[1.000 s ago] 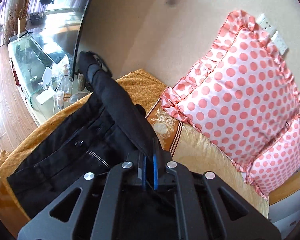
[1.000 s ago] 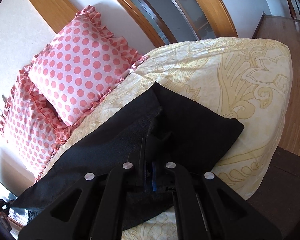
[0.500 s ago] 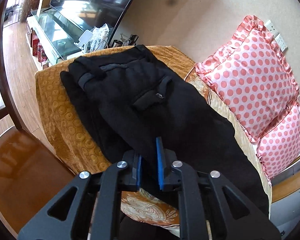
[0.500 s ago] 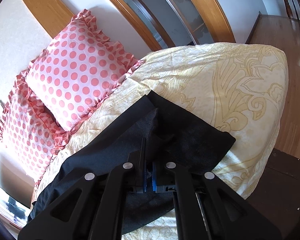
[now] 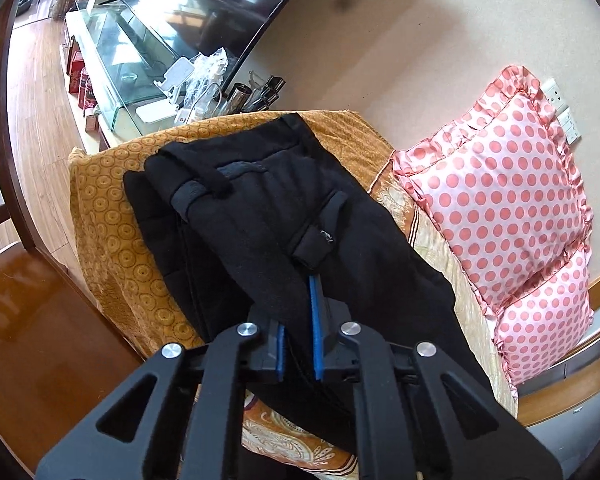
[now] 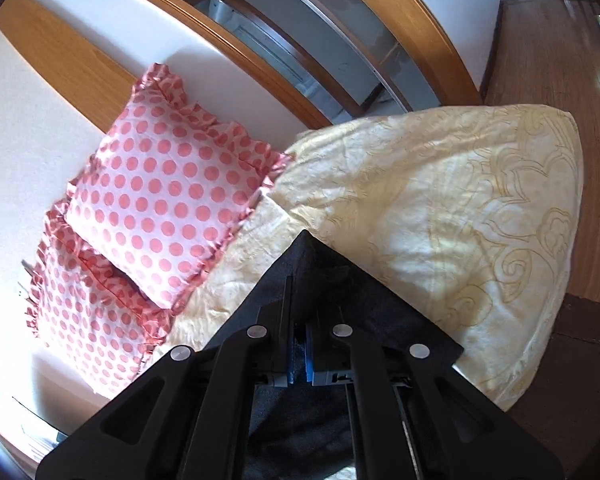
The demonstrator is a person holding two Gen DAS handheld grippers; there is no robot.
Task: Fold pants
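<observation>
Since a second ago, left tool (image 5: 298,332) has let the black fabric pants (image 5: 284,216) drop folded lengthwise; now slightly spread around a fold. Right tool (image 6: 299,320), pressed together, pinches the cuff, drawn nearer the polka-dot pillows (image 6: 168,196). Pants lie along the bed's (image 6: 460,216) near edge; a crosswise fold likely follows.

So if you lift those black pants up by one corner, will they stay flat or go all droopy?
Probably droopy. The black pants already bunch where the right gripper pinches them, so they look soft. The fabric seems thick, so likely a bit heavy. It looks fuzzy, so it probably won't slip out.
</observation>
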